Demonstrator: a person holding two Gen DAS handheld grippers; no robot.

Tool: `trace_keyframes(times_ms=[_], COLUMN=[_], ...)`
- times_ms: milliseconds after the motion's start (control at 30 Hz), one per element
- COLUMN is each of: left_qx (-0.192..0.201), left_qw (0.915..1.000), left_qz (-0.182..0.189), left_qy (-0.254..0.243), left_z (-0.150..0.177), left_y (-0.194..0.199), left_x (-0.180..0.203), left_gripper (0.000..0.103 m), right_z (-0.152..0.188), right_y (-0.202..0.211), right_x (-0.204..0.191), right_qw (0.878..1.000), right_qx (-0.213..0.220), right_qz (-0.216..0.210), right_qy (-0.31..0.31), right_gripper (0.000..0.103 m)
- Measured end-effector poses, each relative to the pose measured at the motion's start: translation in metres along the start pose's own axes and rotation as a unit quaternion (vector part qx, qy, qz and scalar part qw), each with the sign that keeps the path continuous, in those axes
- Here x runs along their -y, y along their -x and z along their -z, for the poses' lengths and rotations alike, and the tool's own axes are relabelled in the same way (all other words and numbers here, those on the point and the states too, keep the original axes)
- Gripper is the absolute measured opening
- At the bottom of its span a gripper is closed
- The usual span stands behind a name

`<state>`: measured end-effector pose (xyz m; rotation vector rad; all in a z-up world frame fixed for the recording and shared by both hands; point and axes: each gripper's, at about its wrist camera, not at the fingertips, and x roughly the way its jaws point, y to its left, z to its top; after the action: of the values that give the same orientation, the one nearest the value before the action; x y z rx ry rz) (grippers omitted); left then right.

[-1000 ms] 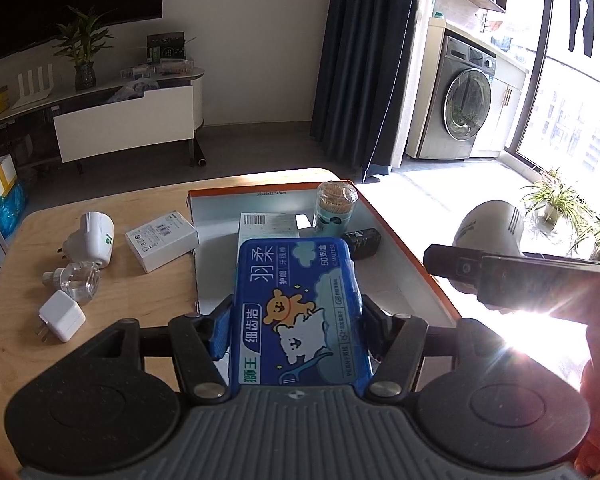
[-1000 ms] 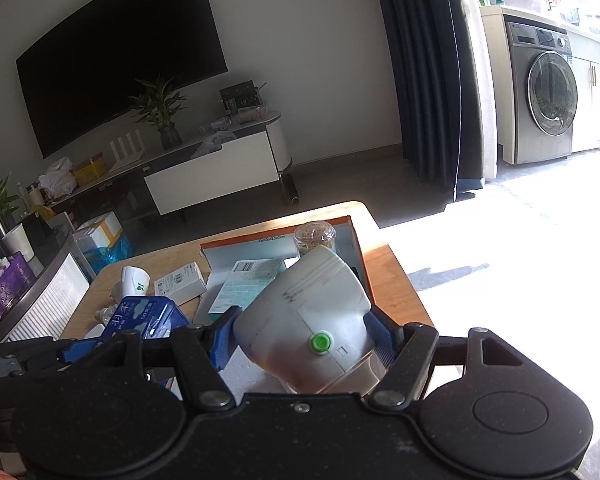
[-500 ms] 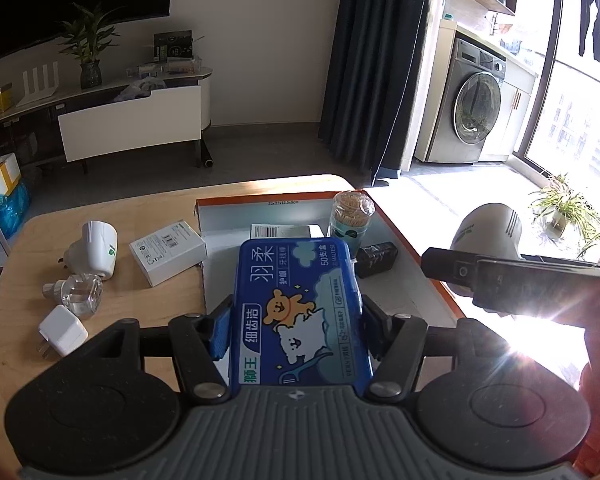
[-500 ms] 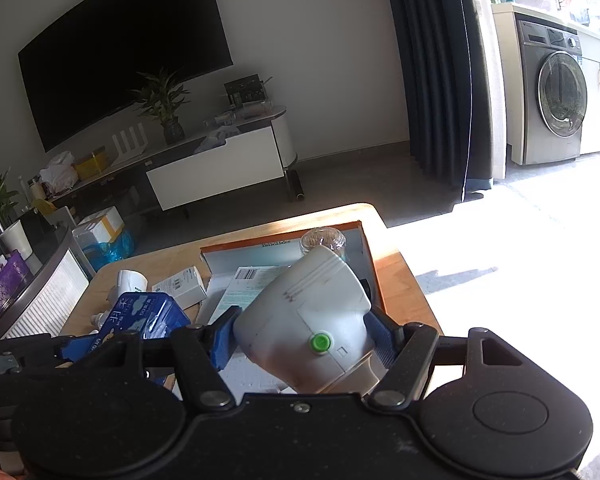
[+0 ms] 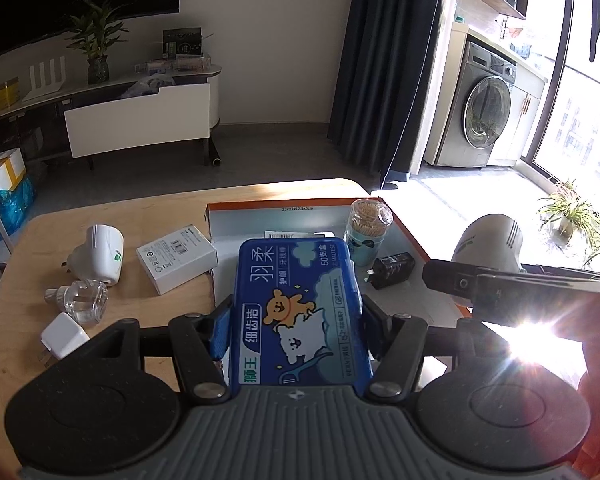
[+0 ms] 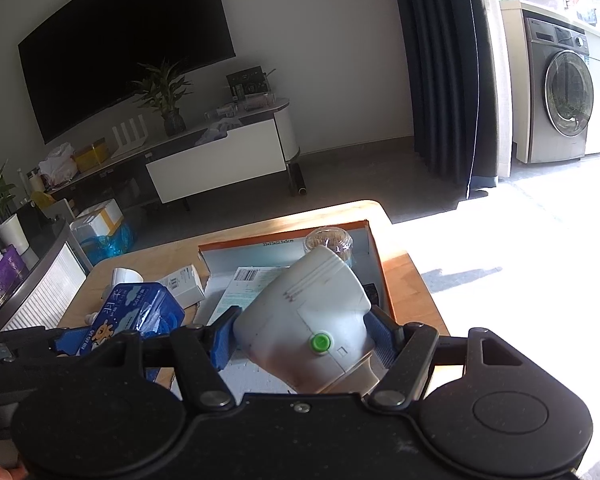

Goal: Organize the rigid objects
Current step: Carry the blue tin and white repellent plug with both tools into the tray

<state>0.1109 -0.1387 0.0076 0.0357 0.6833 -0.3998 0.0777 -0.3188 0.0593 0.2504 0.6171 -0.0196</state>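
Floss box (image 5: 296, 312) clamped in left gripper (image 5: 294, 322), white plug-in unit (image 6: 306, 320) in right gripper (image 6: 302, 334); both carried over tray (image 5: 236, 216). Collision risked: grippers close.

Wooden table (image 5: 100, 360) under tray (image 5: 236, 222), boxes.

Hard sunlight is streaming in from the right-hand window, flaring into a starburst low in the left view and bleaching the floor; the back wall is sitting dim, edges bowing.
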Motion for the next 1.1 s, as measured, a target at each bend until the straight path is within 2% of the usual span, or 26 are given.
trace_keyframes(times_ms=[933, 1100], left_qx=[-0.015, -0.018], left_qw=[0.9999, 0.9998], left_qz=[0.002, 0.007], left_qy=[0.0, -0.004], left_z=[-0.023, -0.031], left_y=[-0.042, -0.054], left_x=[-0.006, -0.003], left_gripper=[0.063, 0.063], right_z=[-0.009, -0.012], right_y=[-0.04, -0.039], right_x=[0.004, 0.007], right_qw=[0.999, 1.0], right_qx=[-0.03, -0.014], right_qz=[0.013, 0.016], right_qy=[-0.003, -0.008], right_gripper=[0.081, 0.081])
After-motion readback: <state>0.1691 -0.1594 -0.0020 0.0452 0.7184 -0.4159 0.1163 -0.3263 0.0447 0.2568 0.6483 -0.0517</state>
